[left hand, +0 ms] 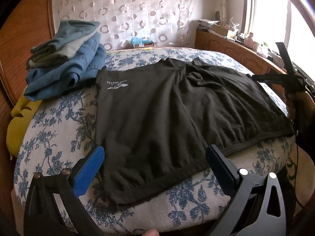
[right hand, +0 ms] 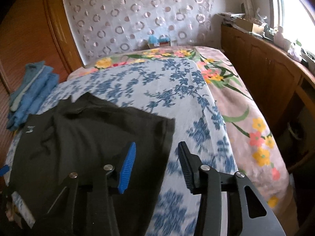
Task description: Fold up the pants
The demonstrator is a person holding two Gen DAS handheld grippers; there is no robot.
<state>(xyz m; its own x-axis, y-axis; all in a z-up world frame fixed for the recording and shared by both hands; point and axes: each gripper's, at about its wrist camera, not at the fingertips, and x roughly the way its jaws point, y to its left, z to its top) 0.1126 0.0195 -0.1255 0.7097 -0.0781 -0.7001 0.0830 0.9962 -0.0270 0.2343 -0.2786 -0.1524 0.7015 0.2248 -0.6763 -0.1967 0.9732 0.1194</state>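
The black pants (left hand: 157, 106) lie spread flat on the bed (left hand: 59, 122), ready for a first fold. The left tool (left hand: 155, 157) hovers wide open over the near hem, the right tool (right hand: 156, 163) open and empty at the far edge, both seemingly poised to grip

The pants (left hand: 167, 106) are black, with a white logo (left hand: 117, 85) at 10 o'clock. The bedspread (left hand: 59, 122) is patterned white with blue flowers. Blue and grey folded clothes (left hand: 67, 59) are stacked at 10 o'clock. The gripper pads (left hand: 89, 172) are coloured blue.
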